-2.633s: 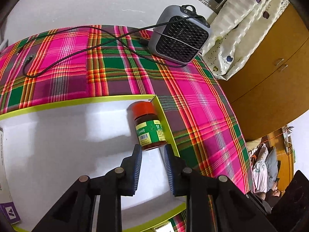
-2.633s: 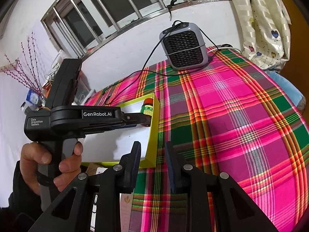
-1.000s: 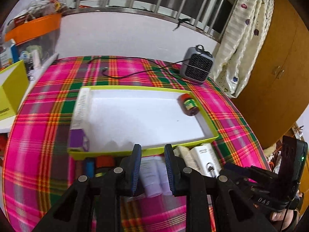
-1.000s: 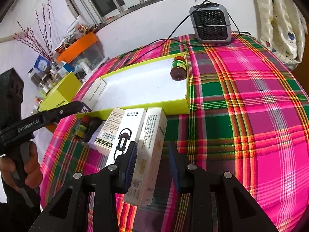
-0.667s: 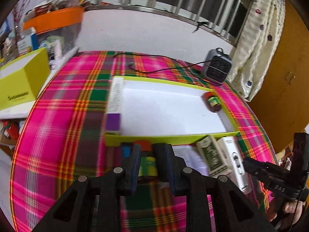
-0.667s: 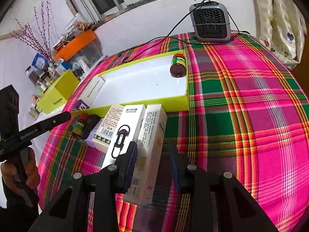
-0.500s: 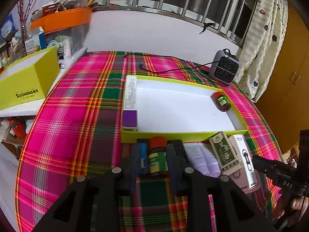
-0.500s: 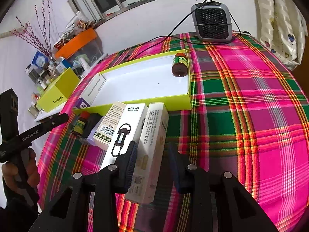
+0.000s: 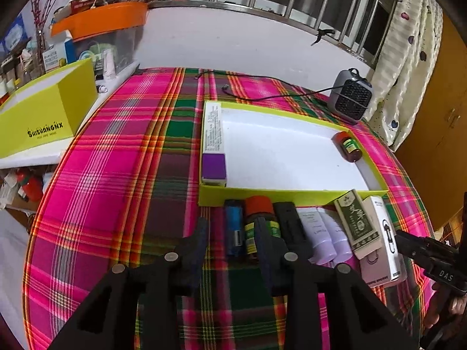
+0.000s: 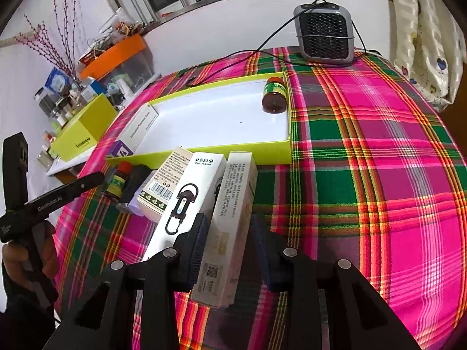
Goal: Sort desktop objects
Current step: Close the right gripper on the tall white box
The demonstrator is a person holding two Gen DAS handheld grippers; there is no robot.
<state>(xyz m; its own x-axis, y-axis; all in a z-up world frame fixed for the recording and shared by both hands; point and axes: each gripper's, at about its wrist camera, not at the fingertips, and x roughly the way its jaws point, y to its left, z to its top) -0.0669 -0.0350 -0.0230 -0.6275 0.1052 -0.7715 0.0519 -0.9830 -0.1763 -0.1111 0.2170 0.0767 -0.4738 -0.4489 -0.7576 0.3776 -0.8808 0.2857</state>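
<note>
Tray (image 9: 292,197) holds bottle (image 9: 348,146) and purple-ended box (image 9: 214,141).

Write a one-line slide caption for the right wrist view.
Open right gripper straddles a tall white carton before the yellow tray.

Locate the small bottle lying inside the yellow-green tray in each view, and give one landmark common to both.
Left wrist view: the bottle lies at the tray's far right corner, right of centre in the picture.
Right wrist view: the bottle lies against the tray's right wall at the far end, above centre.
Shared landmark: the grey heater beyond that corner.
</note>
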